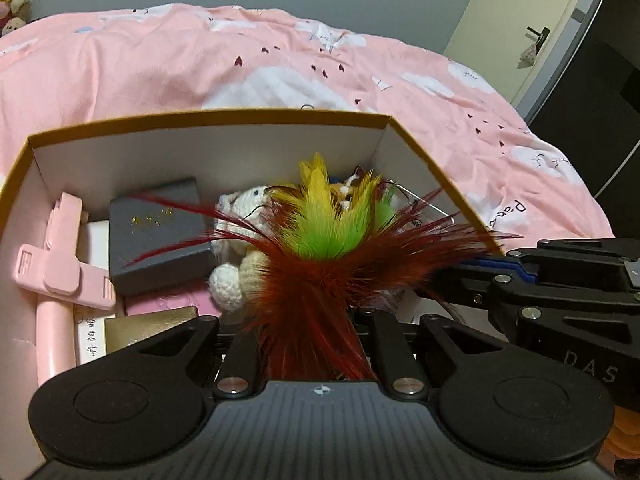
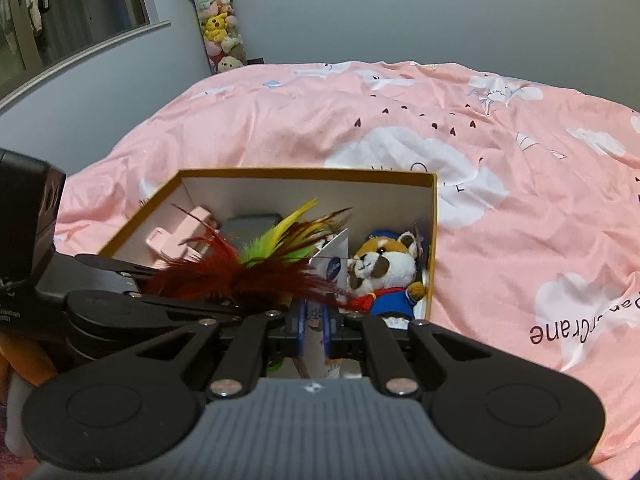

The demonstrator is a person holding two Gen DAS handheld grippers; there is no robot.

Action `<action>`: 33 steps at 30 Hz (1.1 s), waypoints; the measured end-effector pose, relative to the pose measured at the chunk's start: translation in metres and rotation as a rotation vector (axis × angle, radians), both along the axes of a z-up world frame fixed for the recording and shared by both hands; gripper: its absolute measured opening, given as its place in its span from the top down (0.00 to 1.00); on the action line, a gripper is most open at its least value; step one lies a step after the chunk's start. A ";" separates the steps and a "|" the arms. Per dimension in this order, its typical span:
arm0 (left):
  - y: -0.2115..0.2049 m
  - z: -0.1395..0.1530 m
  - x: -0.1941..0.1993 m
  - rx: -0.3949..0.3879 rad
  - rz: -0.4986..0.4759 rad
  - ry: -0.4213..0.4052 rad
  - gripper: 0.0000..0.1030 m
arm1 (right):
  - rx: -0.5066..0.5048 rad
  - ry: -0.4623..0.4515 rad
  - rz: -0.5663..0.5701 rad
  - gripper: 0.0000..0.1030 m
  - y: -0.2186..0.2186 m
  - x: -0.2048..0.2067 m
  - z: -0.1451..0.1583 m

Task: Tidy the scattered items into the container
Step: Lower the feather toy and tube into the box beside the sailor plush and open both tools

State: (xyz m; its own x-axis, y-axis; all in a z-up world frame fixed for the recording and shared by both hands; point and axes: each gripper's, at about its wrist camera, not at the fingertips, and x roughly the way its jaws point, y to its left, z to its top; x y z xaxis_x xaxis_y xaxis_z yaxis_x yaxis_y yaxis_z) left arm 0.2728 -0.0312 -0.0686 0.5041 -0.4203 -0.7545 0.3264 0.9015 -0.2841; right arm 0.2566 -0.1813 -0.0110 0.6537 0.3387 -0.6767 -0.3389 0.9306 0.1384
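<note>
Left wrist view: the left claw (image 1: 316,320) is clamped on a feather cat toy (image 1: 320,248), its dark red plumes fanning out between the fingers and the green and yellow tips pointing into the open cardboard box (image 1: 248,114). The box sits on the pink bed (image 1: 240,60) and already holds a dark gift box (image 1: 160,232), a pink phone holder (image 1: 64,264) and a white crocheted doll (image 1: 236,240). The right claw (image 1: 496,276) reaches in from the right (whether its tips touch the plumes is hard to tell).

Right wrist view: the right claw (image 2: 314,320) has its blue-edged fingers close together on something pale and patterned, which I cannot identify. The feather cat toy (image 2: 260,264) hangs over the box's near edge, held by the left claw (image 2: 224,300) beside a red panda plush (image 2: 380,272) in the right corner.

The step in hand looks like depositing the toy. Next, I judge, the left claw needs lowering past the rim and opening, so the plumes settle inside rather than springing out.
</note>
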 end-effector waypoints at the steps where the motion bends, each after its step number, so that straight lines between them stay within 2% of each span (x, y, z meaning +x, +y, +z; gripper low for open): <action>1: -0.001 -0.001 0.000 0.003 0.000 0.001 0.85 | -0.002 0.004 -0.003 0.91 -0.001 0.002 -0.001; 5: -0.005 0.001 -0.001 0.035 -0.012 0.003 0.82 | -0.002 0.011 -0.004 0.91 -0.002 0.002 -0.004; 11: -0.008 0.000 -0.001 0.059 -0.028 0.049 0.68 | -0.030 0.018 0.003 0.91 0.002 -0.001 -0.008; 18: 0.001 0.010 -0.008 0.041 -0.023 0.039 0.49 | -0.049 0.030 0.007 0.91 0.001 -0.005 -0.011; 26: 0.016 0.040 -0.027 0.035 0.015 -0.048 0.45 | -0.062 0.045 0.005 0.90 0.003 -0.010 -0.009; 33: 0.026 0.069 -0.055 0.100 0.076 -0.182 0.42 | -0.049 0.028 -0.009 0.89 0.003 -0.023 0.002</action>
